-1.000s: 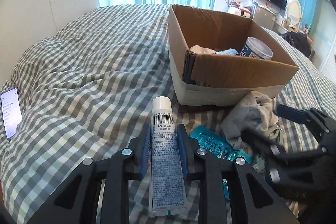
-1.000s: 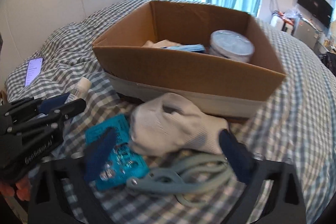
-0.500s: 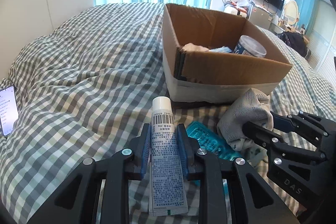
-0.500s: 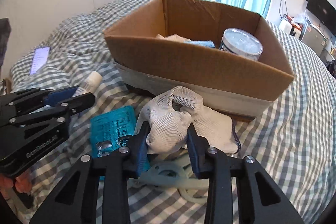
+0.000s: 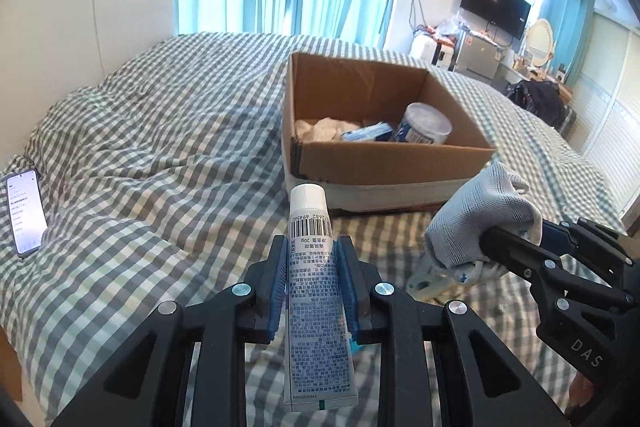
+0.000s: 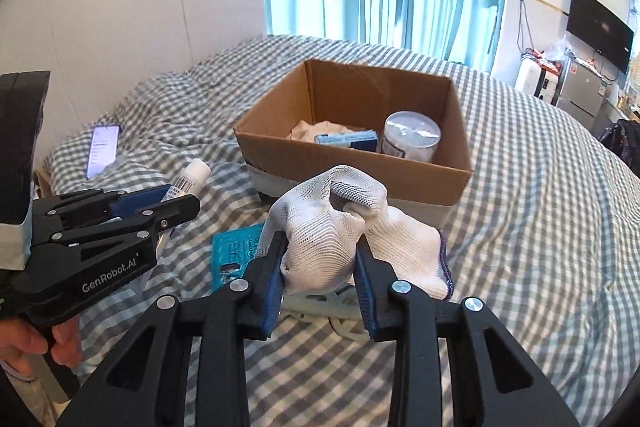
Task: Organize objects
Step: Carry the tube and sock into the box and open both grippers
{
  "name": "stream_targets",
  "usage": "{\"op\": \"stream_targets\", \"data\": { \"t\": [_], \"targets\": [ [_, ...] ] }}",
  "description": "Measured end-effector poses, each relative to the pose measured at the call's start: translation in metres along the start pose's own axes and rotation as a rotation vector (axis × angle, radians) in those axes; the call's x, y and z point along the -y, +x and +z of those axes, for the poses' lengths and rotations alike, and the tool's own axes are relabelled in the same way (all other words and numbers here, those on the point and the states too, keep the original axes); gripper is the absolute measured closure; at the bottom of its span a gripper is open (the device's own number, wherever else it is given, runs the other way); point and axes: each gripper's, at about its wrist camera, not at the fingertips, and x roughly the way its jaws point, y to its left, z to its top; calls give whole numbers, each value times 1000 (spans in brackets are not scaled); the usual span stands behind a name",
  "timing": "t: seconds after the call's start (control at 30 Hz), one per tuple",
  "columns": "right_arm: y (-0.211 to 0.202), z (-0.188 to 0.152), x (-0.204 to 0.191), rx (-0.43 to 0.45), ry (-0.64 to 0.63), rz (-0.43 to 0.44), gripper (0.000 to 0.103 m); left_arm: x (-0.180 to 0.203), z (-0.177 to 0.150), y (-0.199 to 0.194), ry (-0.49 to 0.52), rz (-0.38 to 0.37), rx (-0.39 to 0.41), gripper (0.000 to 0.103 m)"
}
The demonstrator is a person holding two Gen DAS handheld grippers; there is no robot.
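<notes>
Handling properties are judged as follows. A white plastic tube with printed label and white cap (image 5: 313, 287) is clamped across its mid-body between the blue pads of the left gripper (image 5: 312, 287), cap pointing forward toward the open brown cardboard box (image 5: 384, 147). The tube is judged light and slightly compressible; the mid-body hold is considered suitable, since excess pressure near the cap could force contents out. A white knitted fabric glove (image 6: 340, 239) is pinched at a bunched fold by the right gripper (image 6: 320, 267), its jaws closed to a narrow gap on the cloth. The glove is judged soft, limp and light; loose parts hang outside the pads and may snag.

Both items are held above the grey-and-white checked bed cover (image 5: 160, 147), just short of the box. Inside the box lie a round clear-lidded tub (image 6: 412, 141), a blue flat packet (image 6: 346, 139) and pale cloth. A teal blister pack (image 6: 234, 255) and pale green looped cord (image 6: 340, 307) lie under the glove. A lit phone (image 5: 26, 211) lies well apart at the left. The near box wall must be cleared on approach.
</notes>
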Motion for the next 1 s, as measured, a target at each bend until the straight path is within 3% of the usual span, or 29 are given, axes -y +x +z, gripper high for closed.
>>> {"op": "stream_targets", "data": {
  "t": [0.37, 0.6, 0.83, 1.0],
  "targets": [
    [-66, 7, 4, 103, -15, -26, 72, 25, 22, -47, 33, -50, 93, 78],
    [-90, 40, 15, 179, -48, -30, 72, 32, 58, -48, 50, -64, 129, 78],
    [-74, 89, 27, 212, -97, -21, 72, 33, 108, -21, 53, -51, 157, 78],
    [-34, 129, 43, 206, -95, -5, 72, 29, 143, 16, 49, -51, 154, 78]
  ]
}}
